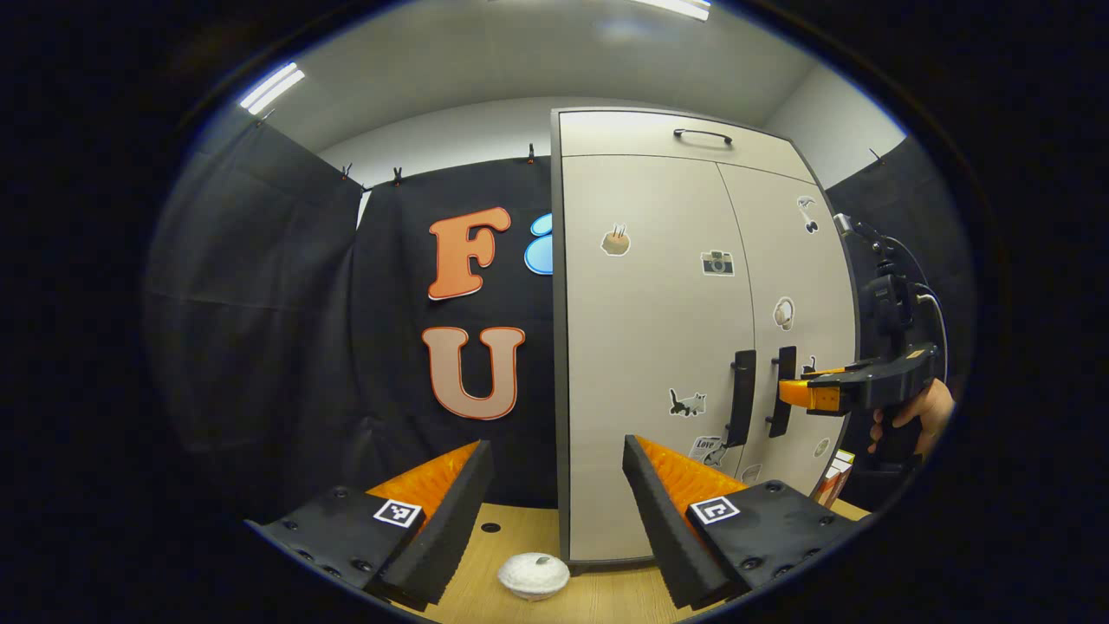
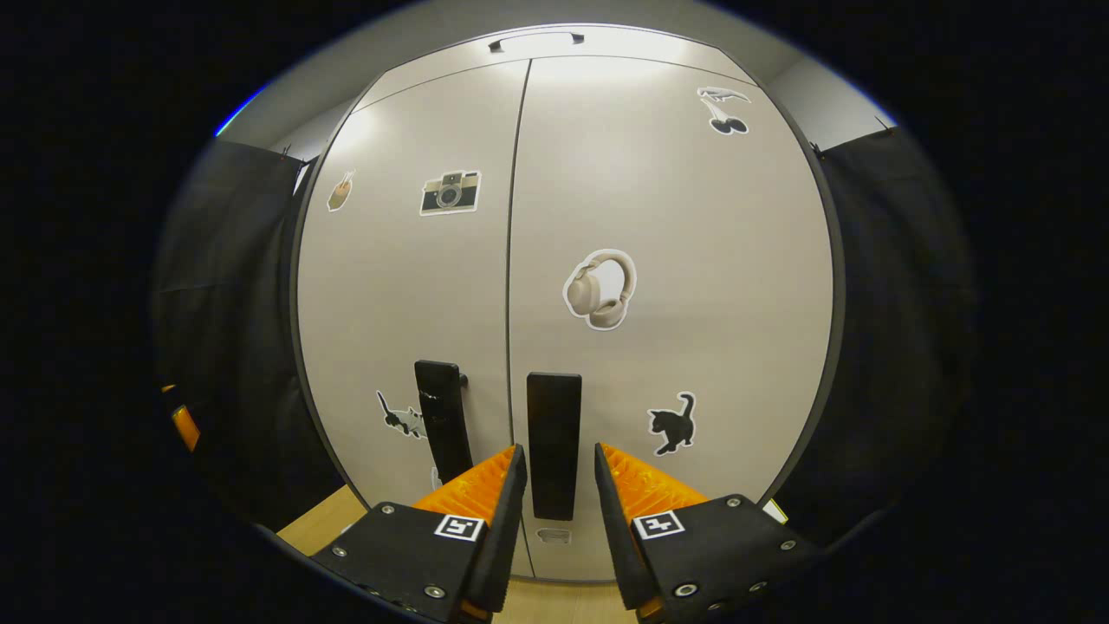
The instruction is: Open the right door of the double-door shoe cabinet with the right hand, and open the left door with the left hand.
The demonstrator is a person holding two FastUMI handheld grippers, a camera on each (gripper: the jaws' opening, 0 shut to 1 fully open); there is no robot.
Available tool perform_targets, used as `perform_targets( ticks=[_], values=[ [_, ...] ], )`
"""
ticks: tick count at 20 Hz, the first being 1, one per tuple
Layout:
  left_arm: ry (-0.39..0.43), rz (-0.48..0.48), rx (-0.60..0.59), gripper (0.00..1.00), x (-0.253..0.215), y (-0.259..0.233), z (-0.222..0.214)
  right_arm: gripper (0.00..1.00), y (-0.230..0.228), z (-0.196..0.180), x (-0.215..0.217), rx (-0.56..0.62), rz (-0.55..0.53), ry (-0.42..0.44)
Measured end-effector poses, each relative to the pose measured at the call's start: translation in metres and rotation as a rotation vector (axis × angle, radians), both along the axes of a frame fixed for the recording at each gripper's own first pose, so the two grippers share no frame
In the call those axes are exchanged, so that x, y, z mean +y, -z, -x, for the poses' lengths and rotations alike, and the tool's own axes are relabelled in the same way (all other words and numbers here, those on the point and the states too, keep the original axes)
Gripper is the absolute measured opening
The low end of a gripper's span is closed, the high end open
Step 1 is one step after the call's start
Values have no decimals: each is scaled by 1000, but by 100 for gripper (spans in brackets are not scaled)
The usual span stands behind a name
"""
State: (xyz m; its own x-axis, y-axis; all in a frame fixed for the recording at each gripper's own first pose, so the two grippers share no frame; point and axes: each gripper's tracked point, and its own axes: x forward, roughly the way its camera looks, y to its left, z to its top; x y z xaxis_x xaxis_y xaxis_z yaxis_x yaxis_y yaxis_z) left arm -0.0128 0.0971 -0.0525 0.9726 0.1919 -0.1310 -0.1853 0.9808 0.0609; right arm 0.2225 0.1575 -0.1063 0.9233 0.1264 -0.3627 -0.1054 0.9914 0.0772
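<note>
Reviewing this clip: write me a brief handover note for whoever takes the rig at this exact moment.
Right claw: open, fingers straddling the right door handle, not yet closed on it.
Left claw: open, holding nothing, back from the cabinet near its left edge, above the table with a small white bowl.
Both doors appear closed; left door handle untouched.
Done: right-hand approach.
Left: grip and pull the right door, then bring the left claw to the left handle and open it.

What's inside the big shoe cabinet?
You can't tell yet. Both doors, the left door and the right door, are closed, so the inside is hidden. Only stickers and the two dark handles show on the front.
</note>
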Motion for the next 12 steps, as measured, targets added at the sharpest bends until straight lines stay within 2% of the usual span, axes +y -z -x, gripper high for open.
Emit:
perform_targets(
  ticks=[4,7,10,12],
  values=[
    [-4,38,7,96,8,9,-1,36,8,-9,6,23,-3,21],
    [-2,69,26,97,10,18,0,35,12,-15,7,26,-4,44],
    [-4,73,20,97,10,18,3,36,24,-21,7,67,-54,85],
    [-3,69,16,97,9,17,7,33,23,-21,7,62,-48,91]
  ],
)
